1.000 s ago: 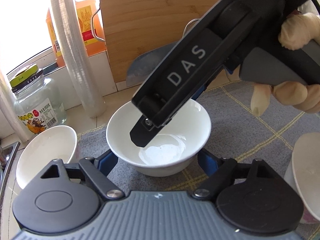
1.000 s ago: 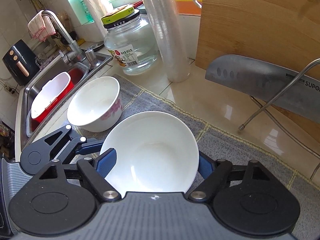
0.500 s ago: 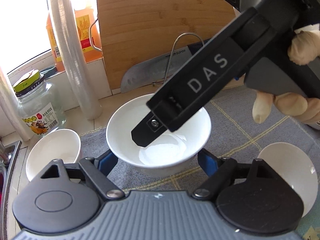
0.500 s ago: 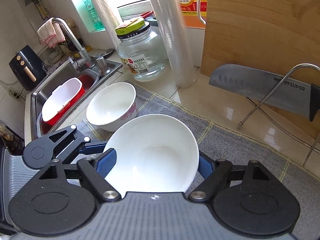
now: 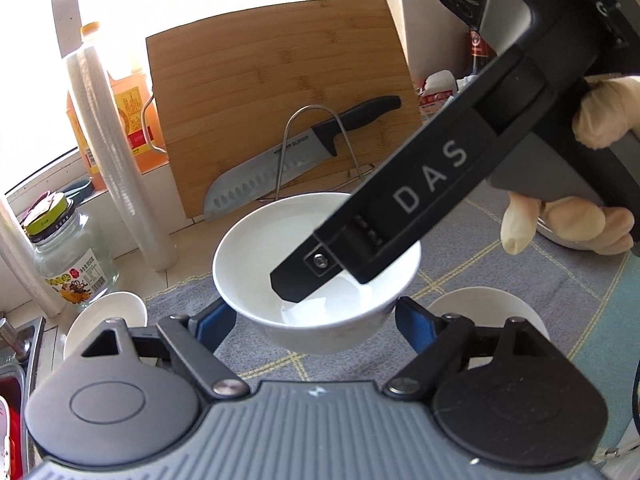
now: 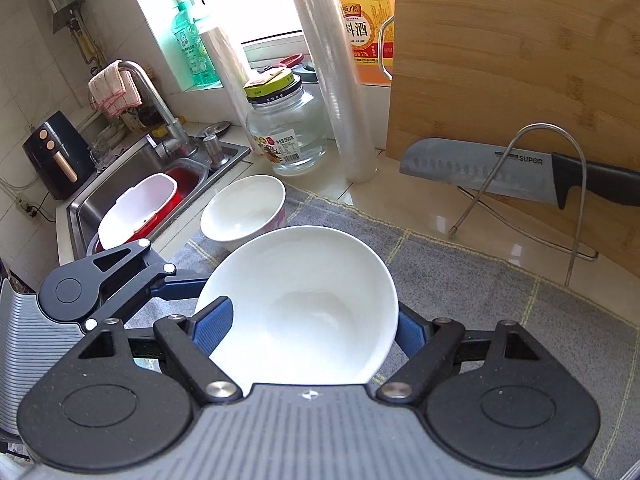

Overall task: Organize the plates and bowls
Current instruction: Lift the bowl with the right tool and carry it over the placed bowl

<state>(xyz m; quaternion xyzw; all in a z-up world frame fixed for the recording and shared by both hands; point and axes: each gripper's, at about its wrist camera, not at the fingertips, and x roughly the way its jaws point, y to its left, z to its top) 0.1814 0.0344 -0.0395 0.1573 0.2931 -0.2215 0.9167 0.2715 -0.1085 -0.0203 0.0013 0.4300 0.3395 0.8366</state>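
A plain white bowl (image 5: 256, 280) (image 6: 304, 304) is held up above the grey mat (image 5: 500, 276) (image 6: 460, 280). My left gripper (image 5: 310, 318) has its blue pads against both sides of this bowl. My right gripper (image 6: 308, 330) clamps the same bowl on both sides; its black body (image 5: 420, 196) crosses over the bowl in the left wrist view. A second white bowl (image 5: 100, 316) (image 6: 244, 210) with a pink pattern sits at the mat's left edge. A third white bowl (image 5: 480, 304) sits on the mat below, to the right.
A bamboo cutting board (image 5: 280, 92) and a knife (image 5: 300, 160) on a wire stand lean at the back. A glass jar (image 6: 286, 136), a roll of film (image 6: 340, 92) and an orange bottle (image 6: 366, 28) stand near the window. The sink (image 6: 120, 184) lies to the left.
Both grippers have risen together with the white bowl between them. The counter, mat and other bowls now look farther below, and the knife and board show fully.
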